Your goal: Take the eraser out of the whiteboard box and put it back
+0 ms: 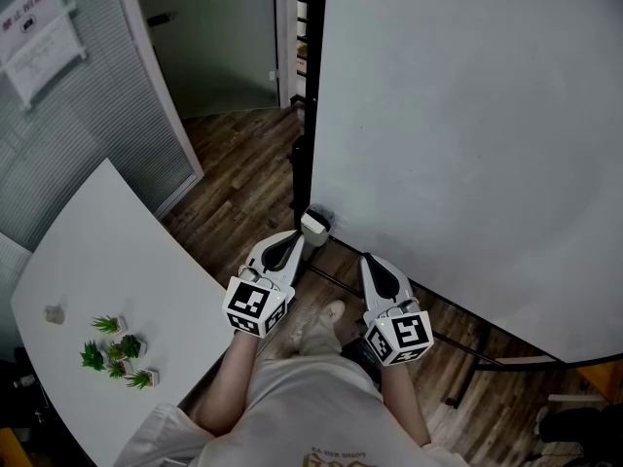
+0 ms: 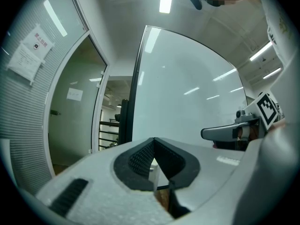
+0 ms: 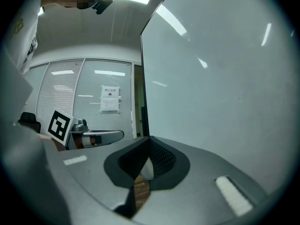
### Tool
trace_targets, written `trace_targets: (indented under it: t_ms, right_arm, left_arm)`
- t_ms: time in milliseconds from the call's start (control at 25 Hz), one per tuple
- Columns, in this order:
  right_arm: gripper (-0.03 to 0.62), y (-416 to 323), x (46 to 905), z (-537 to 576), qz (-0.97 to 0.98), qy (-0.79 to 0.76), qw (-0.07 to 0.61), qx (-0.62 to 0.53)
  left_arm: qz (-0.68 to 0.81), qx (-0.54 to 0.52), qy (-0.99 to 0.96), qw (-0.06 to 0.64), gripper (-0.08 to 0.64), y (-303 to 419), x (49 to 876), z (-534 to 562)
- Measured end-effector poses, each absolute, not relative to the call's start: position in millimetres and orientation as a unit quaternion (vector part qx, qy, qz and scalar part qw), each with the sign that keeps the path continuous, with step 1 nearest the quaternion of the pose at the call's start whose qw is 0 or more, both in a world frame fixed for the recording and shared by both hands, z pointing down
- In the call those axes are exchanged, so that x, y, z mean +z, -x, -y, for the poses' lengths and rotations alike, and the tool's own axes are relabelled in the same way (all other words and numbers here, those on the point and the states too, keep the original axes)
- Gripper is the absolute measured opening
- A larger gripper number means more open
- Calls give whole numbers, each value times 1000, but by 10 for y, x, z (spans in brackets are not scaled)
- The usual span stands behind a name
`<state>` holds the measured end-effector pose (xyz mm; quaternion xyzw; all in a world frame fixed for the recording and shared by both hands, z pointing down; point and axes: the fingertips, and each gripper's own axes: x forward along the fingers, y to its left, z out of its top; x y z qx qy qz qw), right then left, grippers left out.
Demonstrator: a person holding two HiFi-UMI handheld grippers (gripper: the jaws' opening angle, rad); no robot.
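Both the left tongs [image 1: 294,241] and the right tongs [image 1: 371,263] are closed with nothing between them, held level side by side toward the whiteboard [image 1: 467,144]. The small white whiteboard box [image 1: 314,224] sits at the board's lower corner, just ahead of the left tongs' tips and left of the right tongs. Whether the eraser lies inside it cannot be told.

Smooth, glossy whiteboard [image 1: 467,134] gleams above dark wood-plank flooring [image 1: 243,178]; at left, a matt white table [image 1: 117,251] and a paper notice [image 1: 39,42].
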<state>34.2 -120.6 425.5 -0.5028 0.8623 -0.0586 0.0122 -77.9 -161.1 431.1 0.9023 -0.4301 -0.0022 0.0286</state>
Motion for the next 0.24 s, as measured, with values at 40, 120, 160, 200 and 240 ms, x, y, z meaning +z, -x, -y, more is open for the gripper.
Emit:
trace_targets:
  t_ms: [40,120,160,200,240]
  right_arm:
    - [11,-347,4250,1204,-862,503,13,-58]
    - [11,-356,4239,1202,-862,503,13,-58]
    - [11,-361,4235,1202,-862,503,13,-58]
    - [11,-365,4231,1203,-862,503,14,-58]
    - [11,-369,4228,1204,-862,503,14,-58]
  left_arm:
    - [430,-2,-902,29,-5,776,4308,1609]
    - [430,-2,-902,29,-5,767,4304,1607]
    - [430,-2,-902,29,-3,762,4303,1606]
    - [430,-1,-902,29,-5,756,4302,1607]
    - [430,-1,-902,30,-3,750,4301,1608]
